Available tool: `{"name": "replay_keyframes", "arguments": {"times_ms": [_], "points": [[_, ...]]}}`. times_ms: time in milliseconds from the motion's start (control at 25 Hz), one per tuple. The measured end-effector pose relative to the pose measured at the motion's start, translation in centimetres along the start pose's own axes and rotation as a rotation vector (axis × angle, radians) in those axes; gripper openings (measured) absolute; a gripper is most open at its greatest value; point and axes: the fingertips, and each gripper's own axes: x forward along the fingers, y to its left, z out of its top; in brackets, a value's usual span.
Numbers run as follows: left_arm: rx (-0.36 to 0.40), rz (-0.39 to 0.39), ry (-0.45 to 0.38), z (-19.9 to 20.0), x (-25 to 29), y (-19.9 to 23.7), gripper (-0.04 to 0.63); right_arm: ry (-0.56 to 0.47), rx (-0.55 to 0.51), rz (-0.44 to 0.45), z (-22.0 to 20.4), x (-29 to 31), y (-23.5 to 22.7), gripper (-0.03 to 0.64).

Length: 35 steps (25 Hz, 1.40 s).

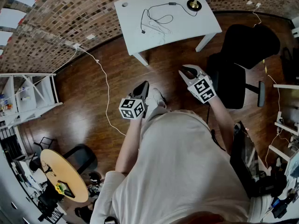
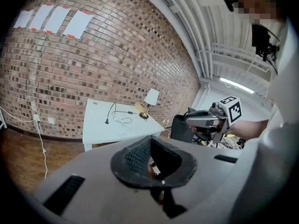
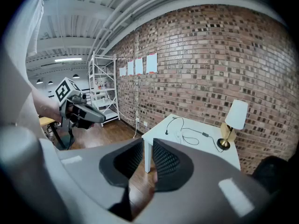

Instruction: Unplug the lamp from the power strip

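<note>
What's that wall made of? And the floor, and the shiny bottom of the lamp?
The wall looks like rough red-brown brick, with pale mortar lines. The floor seems polished dark wood: plank seams, glossy reflections. The lamp base looks like brass-coloured metal, gleaming, though too small to be sure.

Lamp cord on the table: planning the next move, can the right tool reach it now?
Probably not yet. The right tool hangs over the floor, short of the white table where the lamp cord lies. Nothing seems in the way.
</note>
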Motion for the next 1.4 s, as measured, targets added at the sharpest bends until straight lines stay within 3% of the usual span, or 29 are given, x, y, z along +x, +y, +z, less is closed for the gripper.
{"name": "replay_keyframes", "arguments": {"times_ms": [280, 640, 1120, 1400], "points": [[0.024, -0.026, 0.004, 4.4, 1.1, 6.9, 0.004, 0.006, -0.007, -0.005, 4.6, 7.0, -1.3, 0.061], [0.052, -0.065, 0.034, 6.6, 2.2, 14.2, 0.003, 0.036, -0.038, -0.023, 7.1, 15.1, -2.6, 0.061], [0.019, -0.084, 0.074, 8.6, 6.7, 18.0, 0.003, 0.072, 0.005, 0.020, 7.4, 20.8, -6.1, 0.061], [0.066, -0.004, 0.138, 9.3, 11.6, 21.6, 0.003, 0.113, -0.016, 0.098, 7.6, 26.0, -10.0, 0.061]]}}
